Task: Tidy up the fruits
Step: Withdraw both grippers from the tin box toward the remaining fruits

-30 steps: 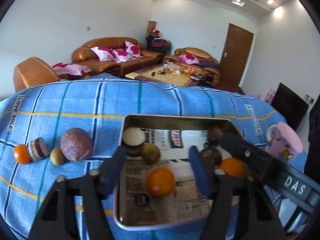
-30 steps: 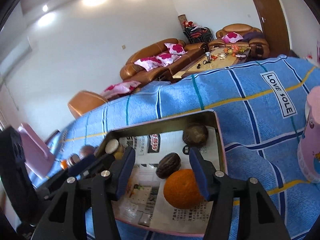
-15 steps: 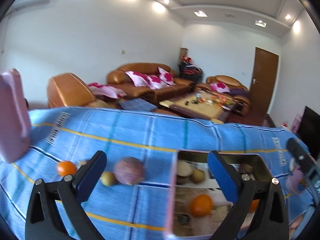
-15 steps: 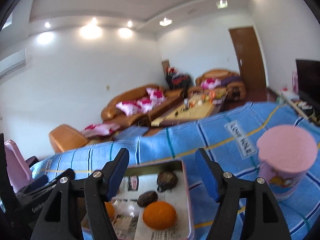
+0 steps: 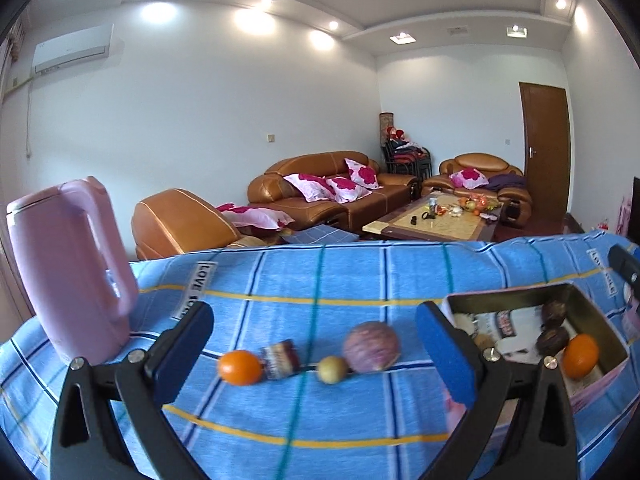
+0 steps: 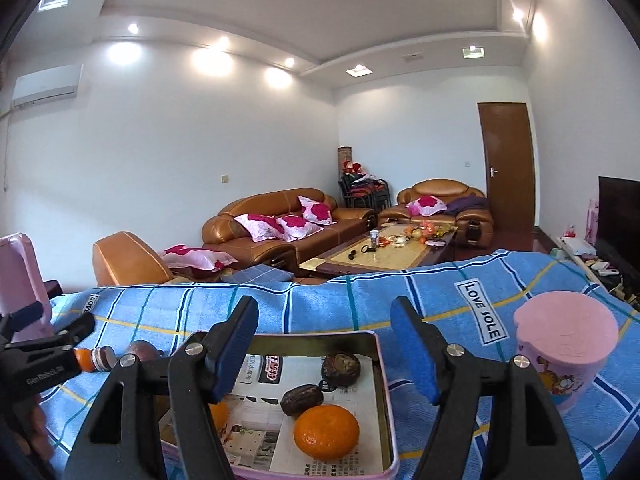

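Observation:
A metal tray (image 6: 382,404) lined with newspaper holds an orange (image 6: 326,432), two dark wrinkled fruits (image 6: 301,399) and more fruit at its left. In the left wrist view the tray (image 5: 600,320) is at the right. On the blue cloth left of it lie in a row an orange (image 5: 240,367), a cut purple fruit (image 5: 281,359), a small green fruit (image 5: 332,369) and a large purple fruit (image 5: 371,346). My left gripper (image 5: 314,354) is open and empty, raised in front of this row. My right gripper (image 6: 324,354) is open and empty above the tray.
A pink kettle (image 5: 72,268) stands at the table's left end. A pink lidded cup (image 6: 566,350) stands right of the tray. The table is covered by a blue checked cloth (image 5: 320,280). Sofas and a coffee table are behind.
Both grippers have lifted up and back from the tray. The left gripper has swung left, from over the tray to in front of the fruit row. Both stayed open.

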Motion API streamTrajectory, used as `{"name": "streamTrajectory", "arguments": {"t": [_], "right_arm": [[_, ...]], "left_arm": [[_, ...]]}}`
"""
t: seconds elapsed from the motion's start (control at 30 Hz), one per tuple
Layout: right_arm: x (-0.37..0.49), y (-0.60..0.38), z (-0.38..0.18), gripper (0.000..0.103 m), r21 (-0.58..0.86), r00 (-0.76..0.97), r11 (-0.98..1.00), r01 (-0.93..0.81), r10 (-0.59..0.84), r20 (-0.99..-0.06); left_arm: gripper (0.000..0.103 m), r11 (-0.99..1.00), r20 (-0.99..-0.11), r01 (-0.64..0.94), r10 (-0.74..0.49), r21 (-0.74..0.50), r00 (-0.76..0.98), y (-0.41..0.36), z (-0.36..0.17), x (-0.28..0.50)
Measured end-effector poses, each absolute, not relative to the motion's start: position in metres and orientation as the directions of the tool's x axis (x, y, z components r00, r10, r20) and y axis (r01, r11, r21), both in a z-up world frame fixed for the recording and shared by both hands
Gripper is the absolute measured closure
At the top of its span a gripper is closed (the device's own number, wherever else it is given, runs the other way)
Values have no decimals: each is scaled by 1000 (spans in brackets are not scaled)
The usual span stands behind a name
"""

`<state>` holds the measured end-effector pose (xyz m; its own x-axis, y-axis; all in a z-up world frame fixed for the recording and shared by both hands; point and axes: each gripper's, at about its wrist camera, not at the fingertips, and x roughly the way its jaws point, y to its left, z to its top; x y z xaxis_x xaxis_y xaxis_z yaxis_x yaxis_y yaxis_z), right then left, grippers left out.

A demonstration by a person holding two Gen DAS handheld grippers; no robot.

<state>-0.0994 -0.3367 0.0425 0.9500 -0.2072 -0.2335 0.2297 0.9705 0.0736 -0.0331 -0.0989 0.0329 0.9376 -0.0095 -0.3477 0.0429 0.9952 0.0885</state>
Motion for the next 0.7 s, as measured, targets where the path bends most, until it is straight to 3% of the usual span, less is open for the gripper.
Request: {"name": "streamTrajectory", "arguments": {"t": [0.17, 0.47, 0.7], "right_arm": [[-95, -332, 40, 33, 37, 928, 959, 280, -260, -267], [-90, -309, 33, 33, 80, 901, 961, 264, -216, -377], [-83, -279, 30, 33, 116, 899, 965, 233, -169, -404]], "left_arm": [[0, 995, -368, 37, 0, 92, 930, -78, 29, -32], [0, 993, -374, 24, 22, 119, 927, -53, 25, -27], [0, 984, -373, -10, 77, 178, 925, -29, 23, -15]]}}
